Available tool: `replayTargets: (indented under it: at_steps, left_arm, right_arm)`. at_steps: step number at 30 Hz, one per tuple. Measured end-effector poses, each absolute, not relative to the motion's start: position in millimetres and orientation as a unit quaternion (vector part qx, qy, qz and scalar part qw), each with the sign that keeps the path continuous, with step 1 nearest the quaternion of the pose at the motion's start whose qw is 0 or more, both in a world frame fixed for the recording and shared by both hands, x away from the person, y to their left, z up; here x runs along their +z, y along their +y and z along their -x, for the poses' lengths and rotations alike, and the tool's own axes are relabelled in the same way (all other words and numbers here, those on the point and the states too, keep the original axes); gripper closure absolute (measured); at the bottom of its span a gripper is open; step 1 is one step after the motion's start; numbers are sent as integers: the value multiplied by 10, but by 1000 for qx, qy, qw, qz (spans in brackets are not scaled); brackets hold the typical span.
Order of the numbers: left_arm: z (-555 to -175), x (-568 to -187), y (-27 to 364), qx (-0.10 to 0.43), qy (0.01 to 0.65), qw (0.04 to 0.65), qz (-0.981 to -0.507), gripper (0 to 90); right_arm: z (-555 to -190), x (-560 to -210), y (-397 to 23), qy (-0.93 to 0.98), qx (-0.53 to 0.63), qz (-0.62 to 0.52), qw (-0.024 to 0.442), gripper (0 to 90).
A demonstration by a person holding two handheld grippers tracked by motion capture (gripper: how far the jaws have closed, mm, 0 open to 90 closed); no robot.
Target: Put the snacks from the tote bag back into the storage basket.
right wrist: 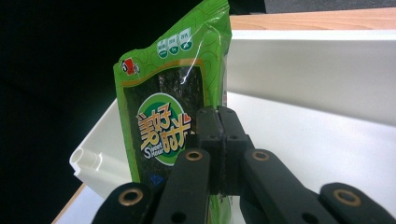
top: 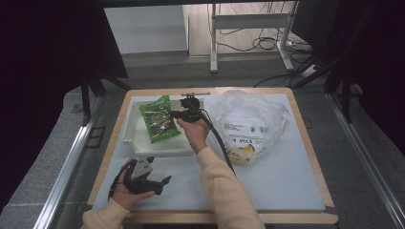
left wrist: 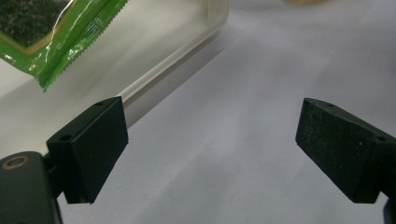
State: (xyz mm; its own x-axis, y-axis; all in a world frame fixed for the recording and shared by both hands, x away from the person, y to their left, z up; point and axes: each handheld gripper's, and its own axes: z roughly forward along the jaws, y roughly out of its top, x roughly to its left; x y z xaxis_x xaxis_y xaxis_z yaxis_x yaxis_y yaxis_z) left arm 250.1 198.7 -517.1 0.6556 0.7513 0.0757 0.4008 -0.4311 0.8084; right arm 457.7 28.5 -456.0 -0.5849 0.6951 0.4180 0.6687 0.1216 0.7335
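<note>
A green seaweed snack packet [top: 158,119] hangs over the white tray [top: 131,138], held by its edge. My right gripper [top: 175,114] is shut on that packet [right wrist: 173,116]; its jaws press together on the packet's right side [right wrist: 220,140] in the right gripper view. My left gripper [top: 162,183] rests on the table near the front left, open, with nothing between its pads [left wrist: 93,144]. A corner of the packet [left wrist: 60,32] and the tray's rim [left wrist: 187,51] show in the left gripper view.
A crumpled clear plastic bag [top: 250,119] with printed items and something yellow inside lies right of the tray. The white mat [top: 277,181] covers the wooden table. A desk frame and cables stand on the floor beyond.
</note>
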Motion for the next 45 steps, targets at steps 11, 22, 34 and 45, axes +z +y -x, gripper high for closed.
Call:
replayTargets:
  at_steps: [11, 22, 34, 45]
  left_arm:
    - [-2493, -5164, 1994, 219, 350, 402, -817, 93]
    - [-2490, -5162, 2005, 221, 352, 404, -815, 93]
    - [-2489, -5163, 2007, 224, 350, 402, -816, 93]
    - [-2495, -5172, 2007, 226, 353, 398, -817, 92]
  right_arm:
    - [-4600, -4695, 445, 743, 474, -473, 9, 897]
    - [-4625, -4887, 626, 739, 462, -491, 3, 896]
    - [-4592, -5033, 798, 762, 425, -488, 5, 569]
    - [-4391, -4687, 581, 792, 452, -408, 44, 387]
